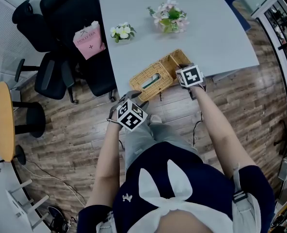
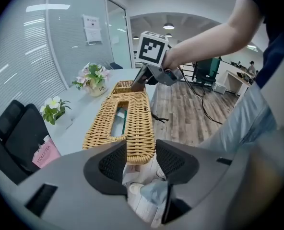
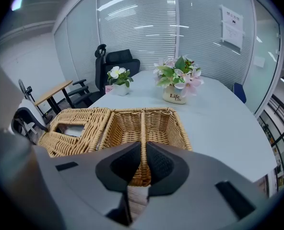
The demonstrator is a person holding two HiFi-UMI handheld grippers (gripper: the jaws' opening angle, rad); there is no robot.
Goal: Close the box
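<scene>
A wicker box (image 1: 172,60) stands open at the near edge of the grey table (image 1: 206,28). Its slotted lid (image 1: 151,80) lies folded out to the left, with a tissue pack showing through the slot. In the right gripper view the box (image 3: 163,123) is just ahead, and my right gripper (image 3: 142,164) is shut on a wicker ridge at its near edge. My left gripper (image 2: 141,155) is open, with the lid's (image 2: 127,119) near end at the gap between its tips. In the head view the left gripper (image 1: 135,99) is at the lid's near corner and the right gripper (image 1: 183,69) at the box's near side.
A pink-and-white flower pot (image 1: 169,17) and a small white-flower pot (image 1: 122,32) stand further back on the table. Black office chairs (image 1: 68,13) hold a pink bag (image 1: 88,40) on the left. A round wooden table (image 1: 2,120) is at far left. Wood floor lies below.
</scene>
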